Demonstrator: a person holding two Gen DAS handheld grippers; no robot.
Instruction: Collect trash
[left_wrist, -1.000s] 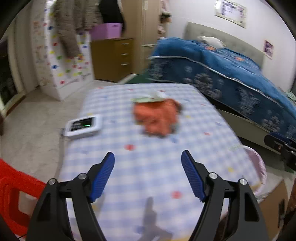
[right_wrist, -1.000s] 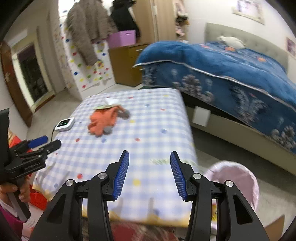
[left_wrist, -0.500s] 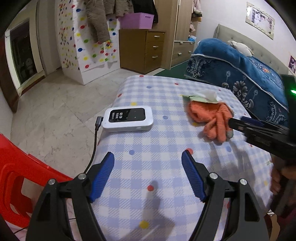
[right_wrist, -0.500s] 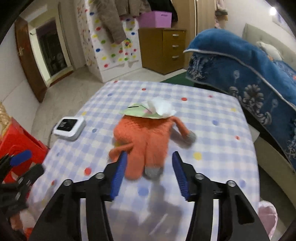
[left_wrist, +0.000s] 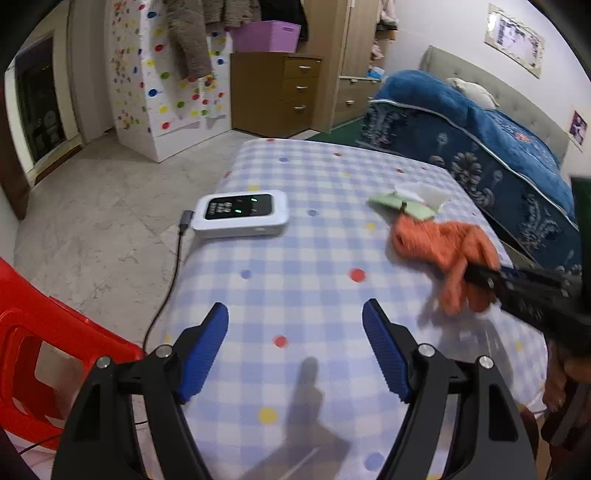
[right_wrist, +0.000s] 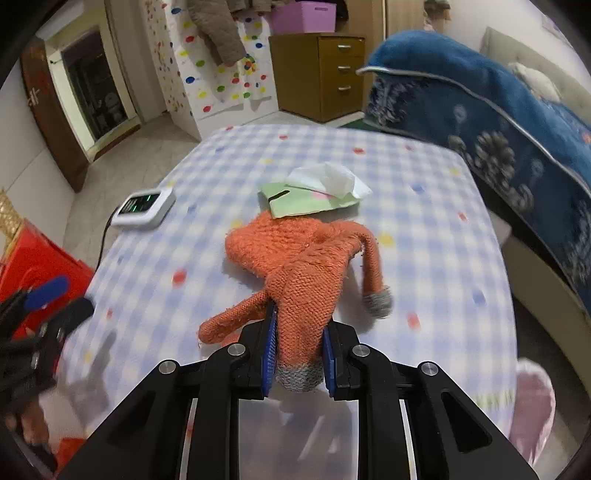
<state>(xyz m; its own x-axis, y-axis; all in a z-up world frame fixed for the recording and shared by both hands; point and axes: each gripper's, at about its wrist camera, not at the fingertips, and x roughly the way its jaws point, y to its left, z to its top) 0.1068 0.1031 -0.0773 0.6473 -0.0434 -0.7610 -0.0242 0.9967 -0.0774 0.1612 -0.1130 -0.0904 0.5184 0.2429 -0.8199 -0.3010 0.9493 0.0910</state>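
Orange knit glove (right_wrist: 295, 266), the item being collected, lies mid-table on the checked, dotted tablecloth (right_wrist: 424, 192), around 12 o'clock from the right wrist camera and about 2 o'clock in the left wrist view (left_wrist: 443, 247).

Largest first: blue-quilted bed (right_wrist: 498, 122) fills 1 to 3 o'clock in the right view; the table sits beside it. Wooden drawer chest (right_wrist: 321, 74) stands at 12 o'clock far back, a purple bin (right_wrist: 303, 16) on top. White panel with coloured dots (right_wrist: 221, 77) is at 11 o'clock. Red plastic chair (left_wrist: 44, 332) is at 8 o'clock in the left view, just beside the table edge. Pink bin (right_wrist: 532, 410) shows at 4 o'clock below the table in the right view.

On the table: white device with lit screen (left_wrist: 242, 216) at 11 o'clock in the left view, its cable hanging off the edge. Green tissue pack (right_wrist: 306, 199) with white tissue sticking out touches the glove's far cuff end.

Right gripper (right_wrist: 299, 354): jaws closing, one grey-tipped glove finger pinched between the blue pads; rest of the glove trails away toward 12 o'clock.

Left gripper (left_wrist: 295, 350): jaws spread wide, nothing between them, hovering above bare cloth at 6 o'clock, glove well apart to its right.
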